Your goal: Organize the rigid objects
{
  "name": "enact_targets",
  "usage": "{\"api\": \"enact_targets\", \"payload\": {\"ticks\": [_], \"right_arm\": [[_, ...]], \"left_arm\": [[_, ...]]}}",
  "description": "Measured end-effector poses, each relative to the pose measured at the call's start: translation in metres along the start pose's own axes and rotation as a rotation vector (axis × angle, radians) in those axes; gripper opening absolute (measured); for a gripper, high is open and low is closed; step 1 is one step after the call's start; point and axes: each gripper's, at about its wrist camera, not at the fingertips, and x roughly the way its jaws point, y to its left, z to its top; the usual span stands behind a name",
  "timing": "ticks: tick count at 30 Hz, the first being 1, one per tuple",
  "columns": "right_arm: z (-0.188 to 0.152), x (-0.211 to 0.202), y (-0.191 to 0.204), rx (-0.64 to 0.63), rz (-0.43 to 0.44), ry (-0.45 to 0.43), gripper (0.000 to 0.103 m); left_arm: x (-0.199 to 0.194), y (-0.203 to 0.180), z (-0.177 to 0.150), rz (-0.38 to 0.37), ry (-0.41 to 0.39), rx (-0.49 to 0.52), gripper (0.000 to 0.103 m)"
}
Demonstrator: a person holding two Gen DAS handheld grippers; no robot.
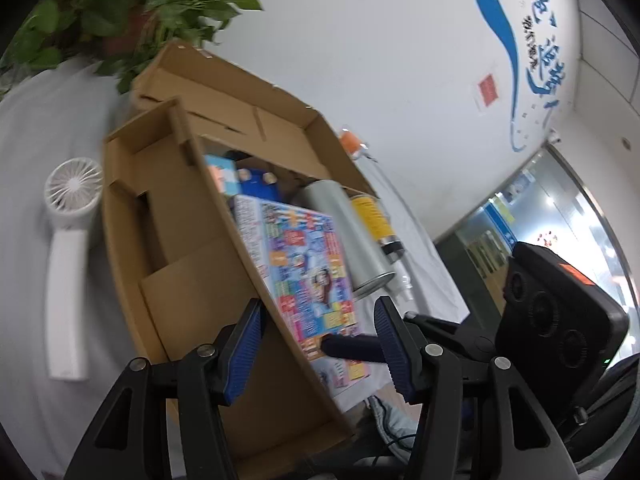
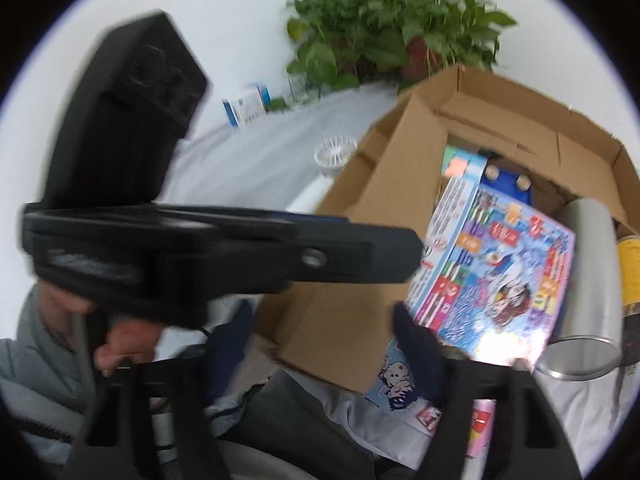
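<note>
Even, bright indoor light in both views, soft shadows only. Both fisheye frames bend strongly toward a dark round rim; the wall beside the cardboard box (image 1: 192, 240) curves. Right wrist view carries motion blur, worst on the left hand-held gripper (image 2: 412, 256) crossing left of the box, with white glare on the colourful game box (image 2: 500, 280) at its lower edge.

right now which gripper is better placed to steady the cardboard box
Left, probably. The left gripper is open with the cardboard box wall between its fingers. The right gripper is at the colourful box instead.
</note>
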Motion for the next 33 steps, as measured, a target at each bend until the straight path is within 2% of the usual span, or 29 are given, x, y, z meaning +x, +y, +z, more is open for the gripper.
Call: {"api": "enact_targets", "payload": {"ticks": [4,6,8,11,13,17,20,22,25,26,28,29,33], "right_arm": [[0.003,0.01,-0.009,0.061,0.012,0.001,0.044],[0.003,0.013,-0.01,0.079,0.012,0.008,0.042],[0.005,0.018,-0.01,0.094,0.006,0.019,0.04],[0.011,0.025,-0.006,0.099,-0.043,0.039,0.04],[0.014,0.029,-0.003,0.091,-0.082,0.039,0.04],[0.015,0.032,-0.003,0.11,-0.081,0.045,0.04],[0.015,0.034,-0.003,0.116,-0.086,0.046,0.04],[0.016,0.036,-0.002,0.121,-0.085,0.049,0.04],[0.018,0.039,-0.002,0.135,-0.078,0.052,0.038],[0.018,0.038,0.0,0.13,-0.085,0.046,0.036],[0.02,0.037,0.001,0.122,-0.098,0.03,0.029],[0.02,0.033,0.001,0.125,-0.103,0.017,0.026],[0.028,0.009,0.004,0.134,-0.08,-0.066,0.025]], "left_arm": [[-0.019,0.025,-0.012,0.078,-0.023,-0.068,0.054],[-0.035,0.039,-0.022,0.134,-0.04,-0.111,0.049],[-0.043,0.053,-0.034,0.203,-0.033,-0.141,0.048],[-0.049,0.062,-0.04,0.19,-0.045,-0.163,0.048],[-0.048,0.059,-0.041,0.222,-0.047,-0.151,0.048],[-0.054,0.056,-0.041,0.277,-0.066,-0.149,0.048],[-0.059,0.051,-0.04,0.42,-0.084,-0.143,0.048],[-0.057,0.053,-0.042,0.463,-0.068,-0.163,0.048],[-0.048,0.063,-0.049,0.472,-0.023,-0.197,0.02],[-0.047,0.065,-0.053,0.447,-0.022,-0.207,0.016],[-0.044,0.07,-0.056,0.406,-0.032,-0.233,0.011],[-0.044,0.07,-0.056,0.416,-0.034,-0.232,0.011],[-0.054,0.046,-0.051,0.482,-0.052,-0.132,0.011]]}}
